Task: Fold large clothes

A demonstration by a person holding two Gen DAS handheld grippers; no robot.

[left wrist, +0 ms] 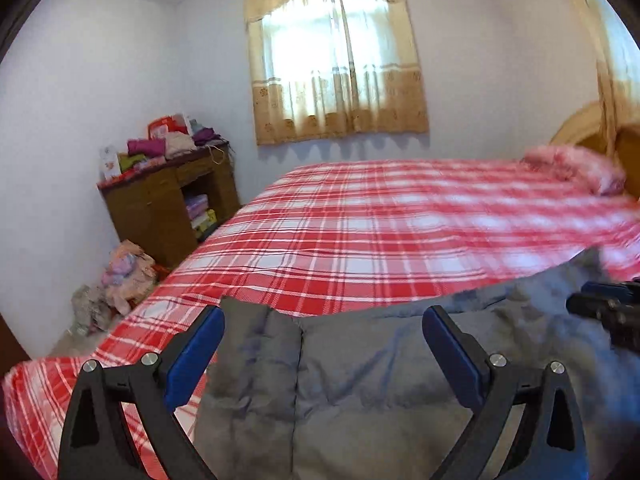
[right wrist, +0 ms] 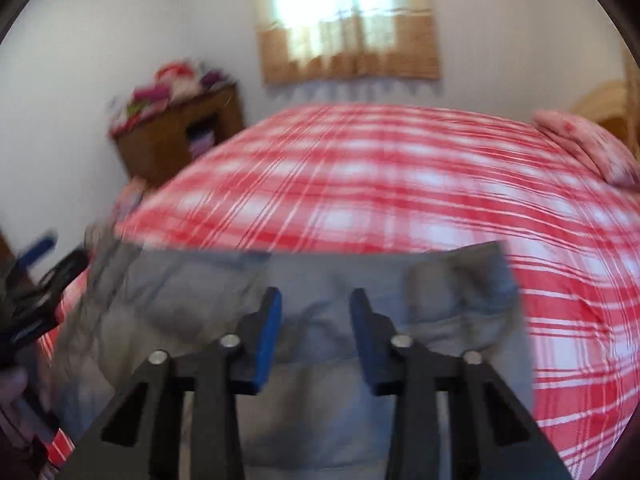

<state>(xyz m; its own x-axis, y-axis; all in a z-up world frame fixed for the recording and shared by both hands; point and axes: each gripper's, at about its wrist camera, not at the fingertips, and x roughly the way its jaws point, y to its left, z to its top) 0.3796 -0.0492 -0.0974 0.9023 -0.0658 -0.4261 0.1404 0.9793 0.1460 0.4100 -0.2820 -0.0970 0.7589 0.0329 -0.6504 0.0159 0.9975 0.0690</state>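
A large grey padded garment (left wrist: 360, 380) lies on the near part of a bed with a red and white plaid sheet (left wrist: 360, 220). My left gripper (left wrist: 324, 328) is wide open above the garment's left end, its blue fingers (left wrist: 196, 352) apart and holding nothing. The right gripper shows at the right edge of this view (left wrist: 612, 312). In the right wrist view the garment (right wrist: 200, 300) is blurred by motion. My right gripper (right wrist: 316, 308) hovers over its middle, partly open, with cloth seen between the fingers but not pinched. The left gripper shows at the left edge (right wrist: 36, 272).
A pink pillow (left wrist: 576, 168) lies at the bed's far right by a wooden headboard (left wrist: 580, 128). A brown cabinet (left wrist: 168, 204) stacked with folded clothes stands by the left wall. A heap of clothes (left wrist: 116, 284) sits on the floor. A curtained window (left wrist: 332, 52) is behind.
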